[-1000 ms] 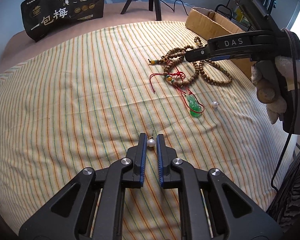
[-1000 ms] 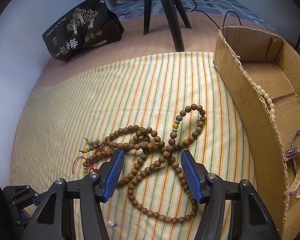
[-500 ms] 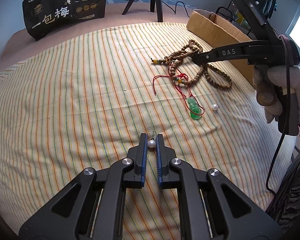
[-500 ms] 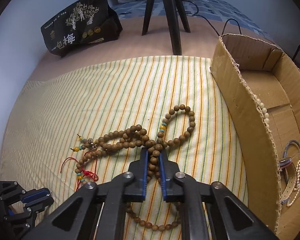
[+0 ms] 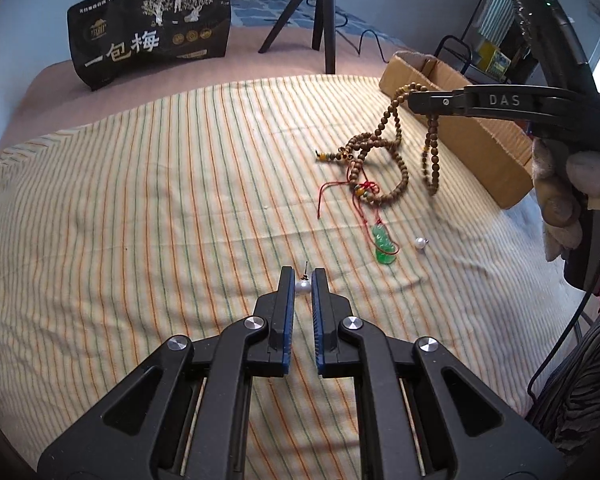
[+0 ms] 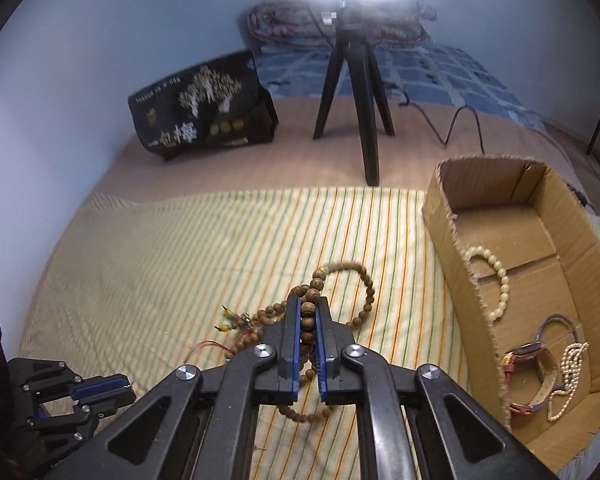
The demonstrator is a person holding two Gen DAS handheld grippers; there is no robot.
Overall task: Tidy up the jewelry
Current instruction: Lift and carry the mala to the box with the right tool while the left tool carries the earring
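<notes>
While my right gripper (image 6: 308, 308) is clenched on the wooden bead necklace (image 5: 396, 148), half lifted off the striped bed (image 5: 140, 200), my left gripper (image 5: 300, 280) pinches a pearl earring (image 5: 302, 286). Next, I judge, both go into the cardboard box (image 6: 540, 248) without snagging the red cord (image 5: 332, 192).

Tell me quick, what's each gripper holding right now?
Left gripper: shut on a small white pearl stud earring.
Right gripper: shut on the long brown wooden bead necklace, part of it lifted off the striped cloth.
</notes>
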